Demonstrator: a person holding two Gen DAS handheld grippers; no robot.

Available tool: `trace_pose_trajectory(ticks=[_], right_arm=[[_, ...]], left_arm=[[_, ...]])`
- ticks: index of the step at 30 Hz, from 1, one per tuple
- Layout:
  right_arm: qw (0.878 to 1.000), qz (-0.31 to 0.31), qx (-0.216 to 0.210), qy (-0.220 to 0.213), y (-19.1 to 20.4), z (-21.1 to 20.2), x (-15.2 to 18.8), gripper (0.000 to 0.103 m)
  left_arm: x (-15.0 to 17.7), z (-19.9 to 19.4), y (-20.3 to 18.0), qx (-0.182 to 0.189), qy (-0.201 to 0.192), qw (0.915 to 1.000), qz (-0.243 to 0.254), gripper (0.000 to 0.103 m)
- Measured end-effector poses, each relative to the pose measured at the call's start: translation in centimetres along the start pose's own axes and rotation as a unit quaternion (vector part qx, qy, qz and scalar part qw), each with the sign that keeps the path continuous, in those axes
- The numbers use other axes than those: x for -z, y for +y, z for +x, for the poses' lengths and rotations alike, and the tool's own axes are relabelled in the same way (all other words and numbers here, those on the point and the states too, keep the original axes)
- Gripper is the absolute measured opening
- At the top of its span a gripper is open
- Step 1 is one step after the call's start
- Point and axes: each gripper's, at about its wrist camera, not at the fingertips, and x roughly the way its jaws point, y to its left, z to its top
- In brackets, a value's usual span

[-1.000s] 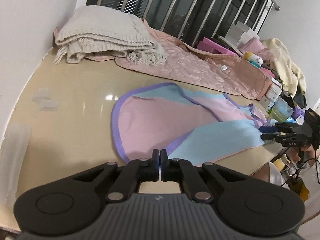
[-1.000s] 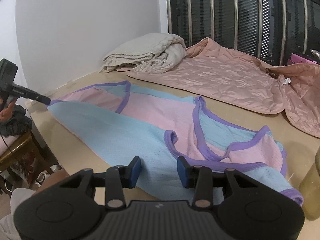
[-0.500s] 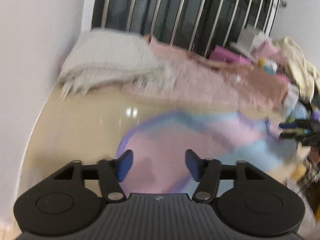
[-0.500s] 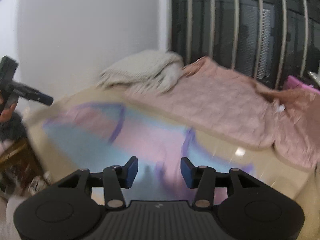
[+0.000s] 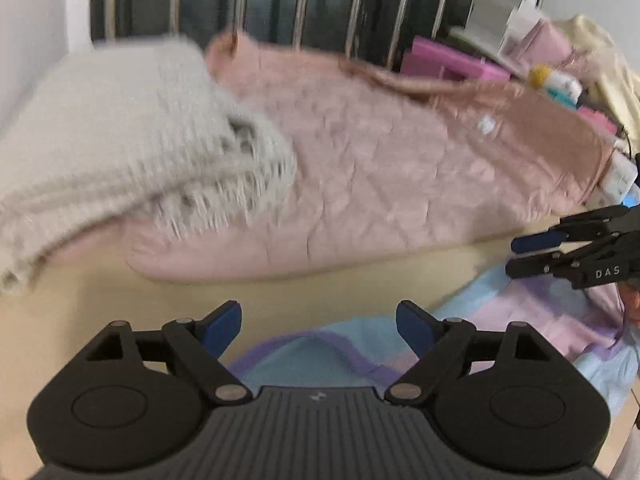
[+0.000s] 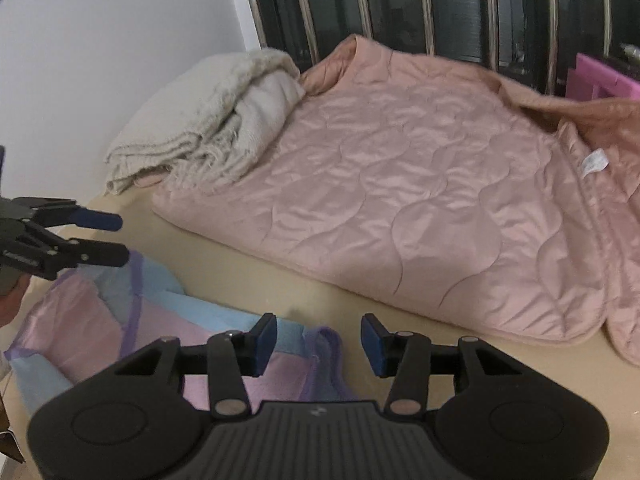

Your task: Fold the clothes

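Cream throw (image 6: 208, 120) lay at the table's (image 6: 248, 276) far left corner, left gripper (image 5: 318, 326) was opening with nothing between its jaws, pastel garment (image 6: 120, 320) lay bunched at the near edge, right gripper (image 6: 318, 344) was closing on nothing, pink quilt (image 6: 420, 184) stretched along the far right.

Left tongs (image 5: 318, 326): I see a matte black body, ribbed grey-black centre panel with a small pale logo, and two rounded housings, each with a raised disc. Black linkage arms pivot on silver screws. Fingers (image 5: 222, 326) end in blue pads.

Right tongs (image 6: 318, 346): same build from my own view; black shell, ribbed panel, pale logo, silver pivots, blue pads on the fingers (image 6: 264, 342). Seen sideways from the left camera, its black bar reads "DAS" in white, with small screws along the arms and one blue pad showing.

Hand: only a sliver at the frame edge; too little for me to list clothing.
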Motion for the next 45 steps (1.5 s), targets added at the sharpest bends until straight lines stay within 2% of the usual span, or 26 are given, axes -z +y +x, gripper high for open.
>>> trace_pose_trajectory(ticks=[1, 3, 5, 6, 7, 11, 17, 19, 21, 23, 27, 28, 29, 30, 31, 32, 33, 34, 37, 39, 40, 41, 42, 43, 44, 45], right_arm=[[1.0, 0.0, 0.002, 0.002, 0.0, 0.3, 0.1, 0.03], [1.0, -0.007, 0.01, 0.0, 0.2, 0.6, 0.4, 0.015], [1.0, -0.011, 0.014, -0.004, 0.3, 0.5, 0.6, 0.009], [1.0, -0.01, 0.013, -0.005, 0.4, 0.5, 0.7, 0.007], [1.0, -0.012, 0.015, -0.01, 0.5, 0.3, 0.7, 0.006], [0.999, -0.018, 0.007, -0.038, 1.1, -0.8, 0.9, 0.004], [0.995, -0.048, 0.0, -0.091, 2.9, -5.5, 1.9, 0.004], [0.992, -0.058, -0.003, -0.108, 3.6, -7.6, 2.9, 0.004], [0.99, -0.077, -0.007, -0.12, 4.6, -9.6, 4.7, 0.004], [0.987, -0.108, -0.018, -0.116, 5.7, -10.9, 7.3, 0.004], [0.985, -0.16, -0.034, -0.06, 7.5, -11.3, 12.0, 0.004], [0.984, -0.167, -0.04, -0.051, 7.8, -11.6, 12.4, 0.006], [0.983, -0.174, -0.046, -0.045, 8.0, -12.0, 12.8, 0.006], [0.981, -0.177, -0.05, -0.055, 8.1, -12.5, 12.7, 0.008], [0.98, -0.179, -0.053, -0.066, 8.2, -13.1, 12.6, 0.014], [0.98, -0.172, -0.056, -0.079, 8.1, -13.4, 12.1, 0.019], [0.982, -0.162, -0.054, -0.086, 7.9, -13.3, 11.5, 0.024], [0.983, -0.151, -0.05, -0.092, 7.8, -13.2, 11.0, 0.024], [0.989, -0.113, -0.032, -0.089, 7.2, -11.6, 9.7, 0.024], [0.99, -0.102, -0.039, -0.092, 7.3, -10.9, 9.6, 0.024], [0.988, -0.11, -0.046, -0.095, 8.0, -10.7, 9.7, 0.024], [0.987, -0.118, -0.053, -0.097, 8.6, -10.5, 9.8, 0.024], [0.985, -0.126, -0.059, -0.099, 9.2, -10.2, 9.9, 0.025], [0.983, -0.142, -0.058, -0.098, 10.0, -9.7, 9.9, 0.025], [0.981, -0.158, -0.058, -0.097, 10.7, -9.2, 10.0, 0.025], [0.978, -0.176, -0.06, -0.092, 11.7, -8.6, 10.1, 0.025]], left_arm=[[0.1, 0.6, 0.2, -0.002, 0.005, 1.0, -0.001, 0.083], [0.4, 1.0, 0.5, -0.005, 0.003, 1.0, 0.007, 0.069], [0.5, 1.0, 0.3, 0.006, 0.002, 0.9998, 0.021, 0.023], [0.5, 1.0, 0.3, 0.012, 0.006, 0.9996, 0.024, 0.015], [0.5, 0.9, 0.1, 0.016, 0.008, 0.9994, 0.029, 0.011], [0.9, 0.0, -0.9, 0.006, -0.005, 0.9985, 0.054, 0.008], [2.0, -4.6, -2.4, 0.0, -0.057, 0.9964, 0.063, 0.007], [3.3, -6.8, -3.4, -0.015, -0.078, 0.994, 0.075, 0.007], [5.2, -8.4, -4.7, -0.049, -0.094, 0.9899, 0.095, 0.007], [7.7, -9.2, -5.5, -0.062, -0.085, 0.989, 0.104, 0.008], [11.7, -9.4, -5.3, -0.079, -0.05, 0.9929, 0.074, 0.011], [12.1, -9.5, -4.8, -0.084, -0.045, 0.9939, 0.056, 0.022], [12.4, -9.8, -4.4, -0.088, -0.042, 0.9946, 0.038, 0.047], [12.3, -10.1, -4.0, -0.088, -0.049, 0.9947, 0.021, 0.057], [12.0, -10.5, -3.6, -0.087, -0.06, 0.9944, 0.006, 0.067], [11.8, -10.9, -3.2, -0.086, -0.071, 0.9937, -0.009, 0.071], [11.2, -11.0, -2.8, -0.086, -0.075, 0.9932, -0.023, 0.072], [10.6, -10.8, -2.3, -0.084, -0.075, 0.9927, -0.043, 0.072], [8.8, -9.2, 0.3, -0.067, -0.065, 0.9862, -0.136, 0.069], [8.3, -8.1, 1.9, -0.071, -0.061, 0.9763, -0.195, 0.061], [8.2, -7.8, 2.5, -0.069, -0.064, 0.9721, -0.215, 0.054], [8.1, -7.4, 3.1, -0.06, -0.067, 0.9691, -0.23, 0.04], [8.0, -7.1, 3.6, -0.051, -0.062, 0.9672, -0.241, 0.032], [8.0, -6.8, 4.0, -0.044, -0.055, 0.965, -0.253, 0.016], [8.1, -6.6, 4.3, -0.038, -0.052, 0.9626, -0.263, 0.009], [8.3, -6.5, 4.7, -0.032, -0.051, 0.9601, -0.273, 0.008]])
